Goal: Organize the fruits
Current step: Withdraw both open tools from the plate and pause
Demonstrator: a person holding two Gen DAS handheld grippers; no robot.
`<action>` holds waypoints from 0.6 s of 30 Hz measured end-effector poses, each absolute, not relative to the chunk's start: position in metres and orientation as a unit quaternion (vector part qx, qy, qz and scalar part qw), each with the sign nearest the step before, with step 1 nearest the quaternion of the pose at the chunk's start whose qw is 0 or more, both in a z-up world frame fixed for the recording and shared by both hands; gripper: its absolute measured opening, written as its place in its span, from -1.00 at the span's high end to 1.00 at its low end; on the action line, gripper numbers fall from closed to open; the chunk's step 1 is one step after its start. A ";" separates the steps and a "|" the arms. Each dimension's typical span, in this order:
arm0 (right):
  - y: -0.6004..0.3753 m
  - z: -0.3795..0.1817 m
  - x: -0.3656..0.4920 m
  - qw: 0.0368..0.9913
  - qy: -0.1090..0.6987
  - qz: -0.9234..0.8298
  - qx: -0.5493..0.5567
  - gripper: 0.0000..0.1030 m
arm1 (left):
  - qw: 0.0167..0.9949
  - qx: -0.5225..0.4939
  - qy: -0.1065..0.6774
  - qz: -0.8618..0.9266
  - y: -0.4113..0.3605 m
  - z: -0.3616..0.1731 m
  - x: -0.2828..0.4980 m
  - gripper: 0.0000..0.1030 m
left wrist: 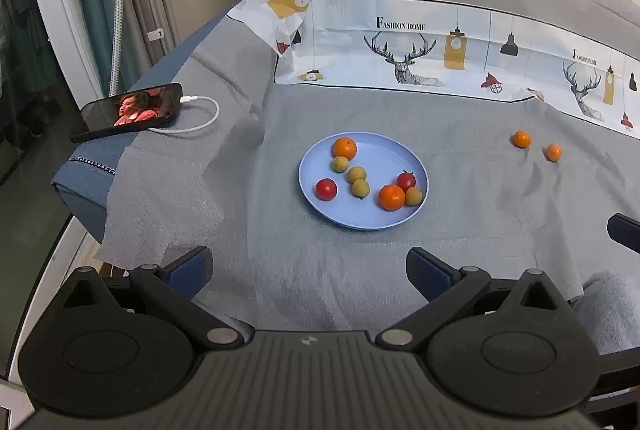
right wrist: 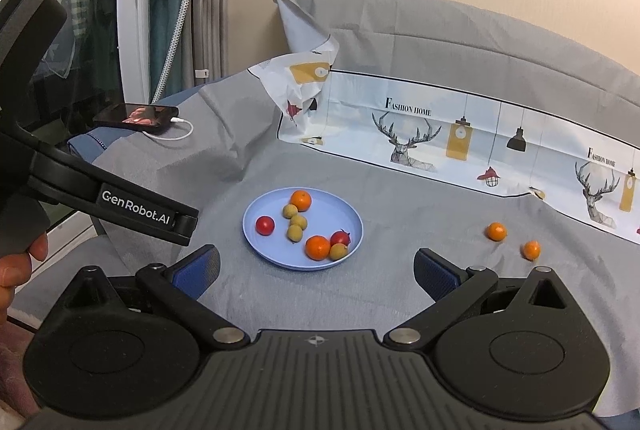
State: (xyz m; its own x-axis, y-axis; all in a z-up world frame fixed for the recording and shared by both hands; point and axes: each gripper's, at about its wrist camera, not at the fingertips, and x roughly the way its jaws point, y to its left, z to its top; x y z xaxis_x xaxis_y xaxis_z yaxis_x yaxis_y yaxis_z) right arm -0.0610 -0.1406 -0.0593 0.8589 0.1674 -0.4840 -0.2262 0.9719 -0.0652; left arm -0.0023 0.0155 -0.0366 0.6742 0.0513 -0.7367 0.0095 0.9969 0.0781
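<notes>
Grey cloth (left wrist: 360, 270) bears phone (left wrist: 128, 110), plate (left wrist: 320, 206), two loose oranges (left wrist: 522, 139).

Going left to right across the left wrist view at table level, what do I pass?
Black smartphone showing a video → white charging cable → round light blue plate holding mixed fruit → small orange citrus fruit on the grey cloth → second small orange citrus fruit.

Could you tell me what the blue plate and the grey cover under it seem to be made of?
Blue plate: probably plastic or melamine; uniform pale blue, smooth matte surface with only a soft sheen, thin raised rim. Grey cover: woven fabric, matte, with a fine ribbed texture, creases and soft folds.
</notes>
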 end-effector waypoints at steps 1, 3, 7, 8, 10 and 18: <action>-0.140 -0.060 -0.061 0.962 0.246 0.102 -0.060 -0.98 | 0.914 0.038 0.404 0.011 0.015 -0.037 -0.002 -0.99; -0.141 -0.060 -0.060 0.961 0.249 0.102 -0.059 -0.98 | 0.913 0.039 0.407 0.011 0.015 -0.039 0.000 -0.99; -0.143 -0.062 -0.057 0.960 0.254 0.102 -0.056 -0.98 | 0.911 0.041 0.411 0.011 0.012 -0.041 0.003 -0.99; -0.143 -0.062 -0.056 0.960 0.256 0.102 -0.055 -0.98 | 0.910 0.042 0.412 0.010 0.012 -0.042 0.004 -0.99; -0.144 -0.064 -0.054 0.959 0.259 0.101 -0.054 -0.99 | 0.909 0.043 0.415 0.010 0.011 -0.043 0.005 -0.99; -0.145 -0.069 -0.049 0.957 0.269 0.098 -0.047 -0.98 | 0.904 0.046 0.424 0.009 0.008 -0.050 0.014 -0.99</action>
